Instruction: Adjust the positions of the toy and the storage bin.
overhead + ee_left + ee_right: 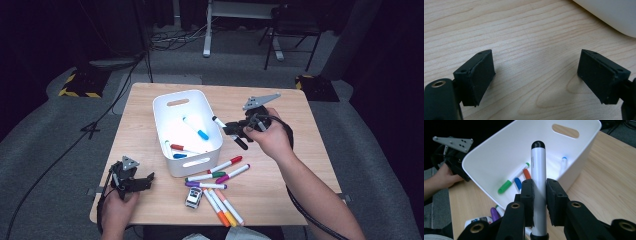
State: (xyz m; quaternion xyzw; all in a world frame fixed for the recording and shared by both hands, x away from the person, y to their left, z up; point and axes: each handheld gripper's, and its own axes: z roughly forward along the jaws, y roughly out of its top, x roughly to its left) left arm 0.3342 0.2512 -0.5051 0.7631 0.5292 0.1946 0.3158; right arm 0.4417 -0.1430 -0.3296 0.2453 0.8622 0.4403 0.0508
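Table (300, 150) with white bin (186, 131) near its centre as the collecting vessel, loose markers (217, 187) awaiting pickup by the near edge; right gripper (234, 131) clamps a black-capped marker (538, 185) beside the bin's right rim, seemingly for dropping in; left gripper (142, 181) rests wide and empty at the near-left corner.

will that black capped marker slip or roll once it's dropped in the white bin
Probably stiff and light: the black-capped marker stays straight between the right tongs. Its smooth round barrel may slip if the grip loosens. In the white bin it would likely roll until it meets a wall or another marker.
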